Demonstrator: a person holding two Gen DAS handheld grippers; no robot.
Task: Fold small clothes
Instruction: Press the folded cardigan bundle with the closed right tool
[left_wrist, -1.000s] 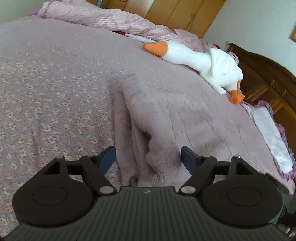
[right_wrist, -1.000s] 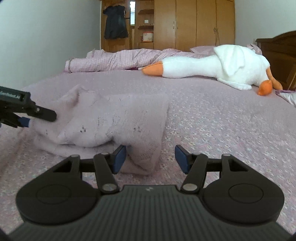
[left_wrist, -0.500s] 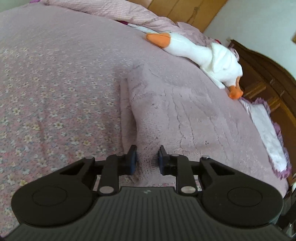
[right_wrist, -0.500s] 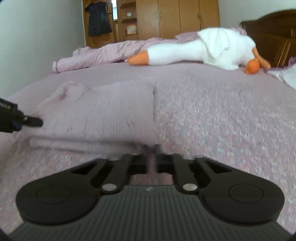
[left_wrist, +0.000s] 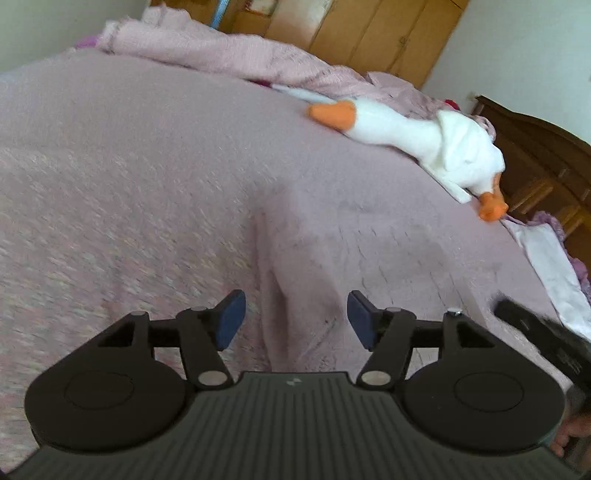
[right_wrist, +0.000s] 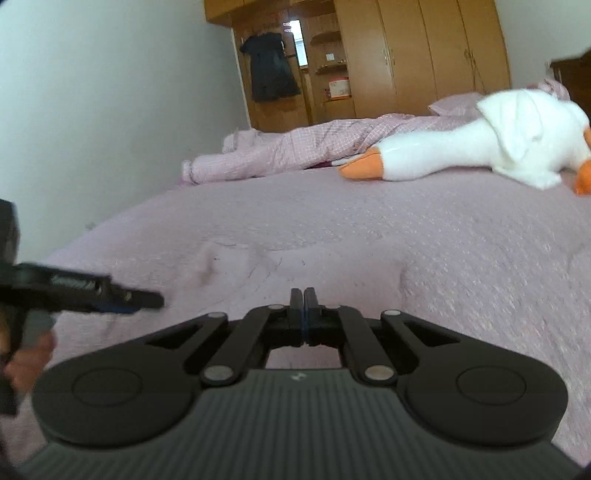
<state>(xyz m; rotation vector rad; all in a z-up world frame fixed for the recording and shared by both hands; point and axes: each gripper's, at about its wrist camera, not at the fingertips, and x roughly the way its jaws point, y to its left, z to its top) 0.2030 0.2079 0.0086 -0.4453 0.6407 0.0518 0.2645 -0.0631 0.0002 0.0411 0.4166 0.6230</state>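
Observation:
A pale pink knit garment (left_wrist: 351, 240) lies folded flat on the pink floral bedspread (left_wrist: 110, 166). My left gripper (left_wrist: 295, 317) hovers open over its near edge, the blue pads wide apart and holding nothing. In the right wrist view the garment (right_wrist: 295, 266) spreads out just beyond my right gripper (right_wrist: 303, 301), whose pads are pressed together. No cloth shows between them, and the fingers hide the garment's near edge. The left gripper (right_wrist: 147, 297) comes in from the left with a hand behind it. The right gripper (left_wrist: 506, 306) shows blurred at the left wrist view's right edge.
A white plush goose (left_wrist: 424, 136) with orange feet lies across the far side of the bed. A rolled pink checked quilt (right_wrist: 295, 147) sits behind it. Wooden wardrobes (right_wrist: 424, 55) line the back wall. A dark headboard (left_wrist: 535, 155) and a white pillow (left_wrist: 550, 258) are at the right.
Both grippers closed on the garment half a second ago. The left has since opened and drawn back. The right stays shut and now tilts upward. The garment lies flatter.

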